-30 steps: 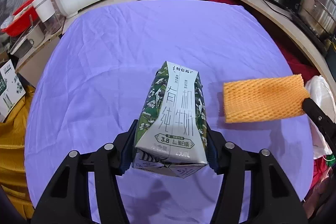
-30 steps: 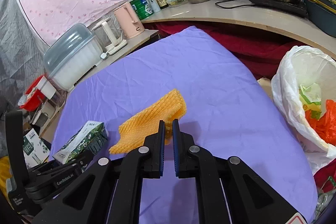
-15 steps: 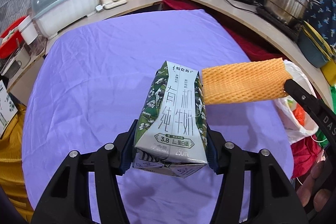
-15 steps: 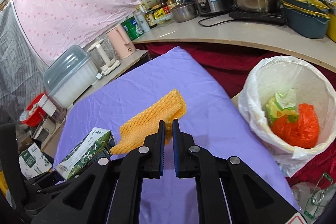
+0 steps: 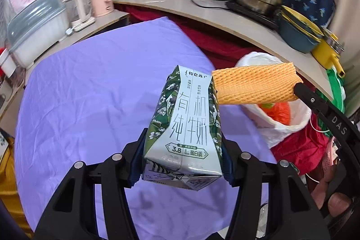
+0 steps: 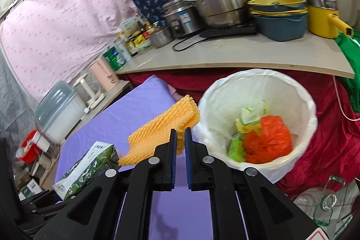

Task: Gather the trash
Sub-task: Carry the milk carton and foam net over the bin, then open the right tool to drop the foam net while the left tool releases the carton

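- Nearest to us, our left gripper (image 5: 182, 162) is clamped on the milk carton (image 5: 187, 127) at its base, the carton's long axis pointing forward and away from us over the purple tablecloth (image 5: 94, 87)
- Beside it, our right gripper (image 6: 180, 138) is pressed together on one end of the orange foam net (image 6: 162, 129), whose long axis runs leftward from the fingers, so the free end hangs over the cloth and not over the bin
- Just beyond and to the right of that gripper sits the white-lined trash bin (image 6: 308, 105), below the table edge, with an orange bag (image 6: 267, 141) and green scraps already inside
- We judge the right hand the nearer one to the bin: the net wants carrying further right until its whole length is over the opening, then the carton follows
- Farthest back, pots (image 6: 216, 3) and bottles (image 6: 135, 37) line the counter, well apart from our work
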A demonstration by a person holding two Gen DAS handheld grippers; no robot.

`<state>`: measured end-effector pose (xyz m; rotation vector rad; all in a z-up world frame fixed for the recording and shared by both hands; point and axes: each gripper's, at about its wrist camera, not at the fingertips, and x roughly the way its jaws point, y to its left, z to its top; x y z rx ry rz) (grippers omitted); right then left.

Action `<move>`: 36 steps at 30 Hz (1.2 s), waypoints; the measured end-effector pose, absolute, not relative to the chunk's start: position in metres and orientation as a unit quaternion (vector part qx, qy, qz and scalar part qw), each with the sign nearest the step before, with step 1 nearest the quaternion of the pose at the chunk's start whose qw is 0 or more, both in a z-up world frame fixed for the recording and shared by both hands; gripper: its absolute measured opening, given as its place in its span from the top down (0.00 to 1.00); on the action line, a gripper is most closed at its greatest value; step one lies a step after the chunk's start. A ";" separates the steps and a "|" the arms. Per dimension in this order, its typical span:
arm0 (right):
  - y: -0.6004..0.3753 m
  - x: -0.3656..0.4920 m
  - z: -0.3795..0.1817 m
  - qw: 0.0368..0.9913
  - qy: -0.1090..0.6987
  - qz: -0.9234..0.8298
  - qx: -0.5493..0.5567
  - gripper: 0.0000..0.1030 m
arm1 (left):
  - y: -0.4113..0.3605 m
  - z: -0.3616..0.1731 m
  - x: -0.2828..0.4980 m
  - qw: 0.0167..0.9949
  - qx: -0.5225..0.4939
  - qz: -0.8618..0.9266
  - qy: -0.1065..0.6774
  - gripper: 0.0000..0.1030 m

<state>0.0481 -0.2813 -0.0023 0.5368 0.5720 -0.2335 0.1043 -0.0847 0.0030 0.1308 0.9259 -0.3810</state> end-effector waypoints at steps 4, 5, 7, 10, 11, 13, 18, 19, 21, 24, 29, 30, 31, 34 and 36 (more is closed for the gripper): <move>-0.308 0.026 0.000 0.915 0.263 -0.142 0.272 0.93 | -0.109 0.010 0.093 0.872 0.075 -0.210 0.436 0.48; -0.314 0.021 0.000 0.914 0.260 -0.148 0.274 0.93 | -0.115 0.012 0.090 0.871 0.078 -0.218 0.433 0.48; -0.325 0.013 0.001 0.912 0.253 -0.159 0.280 0.93 | -0.127 0.015 0.085 0.869 0.083 -0.231 0.429 0.48; -0.344 -0.001 0.002 0.909 0.243 -0.178 0.289 0.93 | -0.143 0.019 0.079 0.865 0.086 -0.251 0.425 0.48; -0.347 -0.004 0.002 0.908 0.241 -0.183 0.291 0.93 | -0.148 0.020 0.078 0.864 0.087 -0.256 0.425 0.48; -0.358 -0.011 0.002 0.905 0.235 -0.195 0.297 0.93 | -0.159 0.021 0.075 0.862 0.093 -0.265 0.423 0.48; -0.381 -0.019 0.002 0.899 0.225 -0.220 0.304 0.93 | -0.179 0.022 0.073 0.857 0.101 -0.280 0.421 0.48; -0.385 -0.019 0.002 0.898 0.223 -0.224 0.305 0.93 | -0.183 0.023 0.073 0.857 0.102 -0.282 0.419 0.48; -0.394 -0.017 0.000 0.896 0.221 -0.232 0.307 0.93 | -0.188 0.023 0.074 0.856 0.105 -0.285 0.418 0.48; -0.406 -0.007 -0.005 0.893 0.226 -0.239 0.308 0.93 | -0.191 0.022 0.076 0.855 0.106 -0.286 0.419 0.48; -0.418 0.017 -0.020 0.888 0.239 -0.241 0.312 0.91 | -0.192 0.017 0.084 0.854 0.106 -0.281 0.424 0.48; -0.420 0.025 -0.024 0.887 0.242 -0.239 0.314 0.87 | -0.192 0.016 0.086 0.854 0.105 -0.280 0.426 0.48; -0.422 0.032 -0.030 0.885 0.247 -0.236 0.316 0.86 | -0.192 0.014 0.089 0.854 0.105 -0.278 0.428 0.48; -0.427 0.048 -0.043 0.878 0.267 -0.230 0.324 0.78 | -0.193 0.010 0.096 0.853 0.104 -0.273 0.433 0.48; -0.426 0.050 -0.044 0.878 0.266 -0.232 0.324 0.75 | -0.194 0.008 0.100 0.852 0.105 -0.271 0.436 0.48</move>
